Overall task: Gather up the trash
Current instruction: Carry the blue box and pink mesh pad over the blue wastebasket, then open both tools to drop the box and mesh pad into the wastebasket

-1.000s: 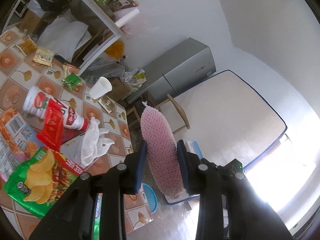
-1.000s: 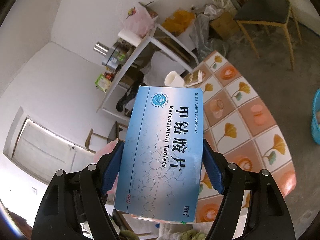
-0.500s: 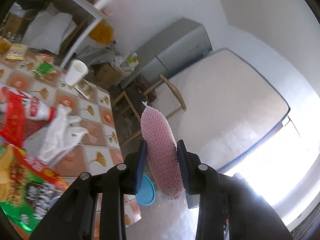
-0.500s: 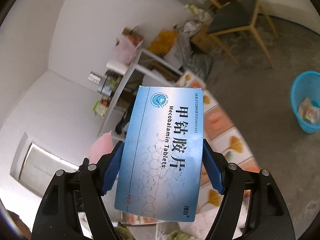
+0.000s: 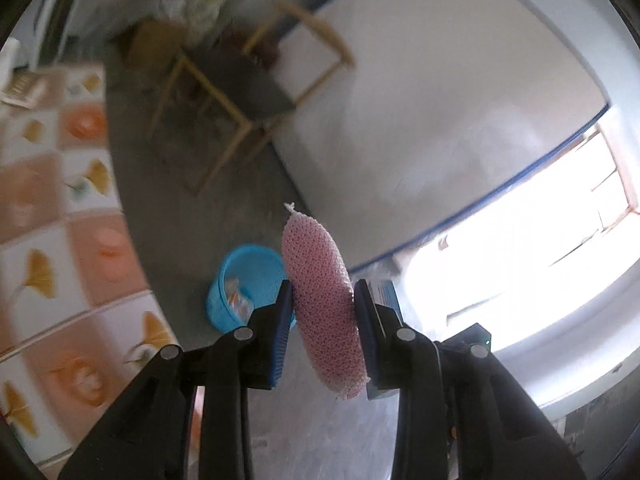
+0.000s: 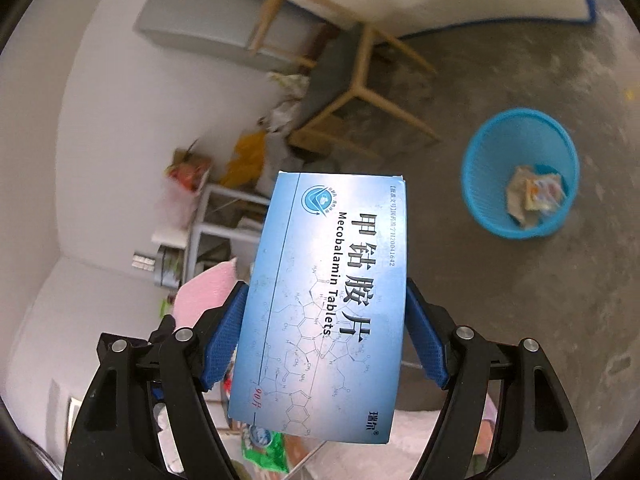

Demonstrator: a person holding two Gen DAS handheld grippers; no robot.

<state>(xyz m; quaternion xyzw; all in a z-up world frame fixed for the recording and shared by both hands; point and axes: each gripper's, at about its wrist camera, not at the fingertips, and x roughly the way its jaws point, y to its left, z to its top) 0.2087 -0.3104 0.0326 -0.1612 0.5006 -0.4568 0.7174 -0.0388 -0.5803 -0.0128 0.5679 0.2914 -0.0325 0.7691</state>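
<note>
Pinching a pink foam net [image 5: 324,308], the left gripper [image 5: 323,320] is held above the grey floor [image 5: 192,208], with the blue bin [image 5: 240,280] just behind it. A blue tablet box [image 6: 324,304] is clamped between the pads of the right gripper [image 6: 326,336]; the bin [image 6: 520,168], with wrappers [image 6: 534,196] inside, is seen well apart.

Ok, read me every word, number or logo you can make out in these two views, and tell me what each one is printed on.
"Mecobalamin Tablets": on the blue box clamped in the right gripper.
"甲钴胺片": large characters on the same box.
"90片": red, near its lower edge.
Small line along the box's top right edge: too small to read reliably.
Round logo and corner brand mark: unreadable.
Left wrist view: no text on the pink foam net; the packet on the table is blurred.
</note>
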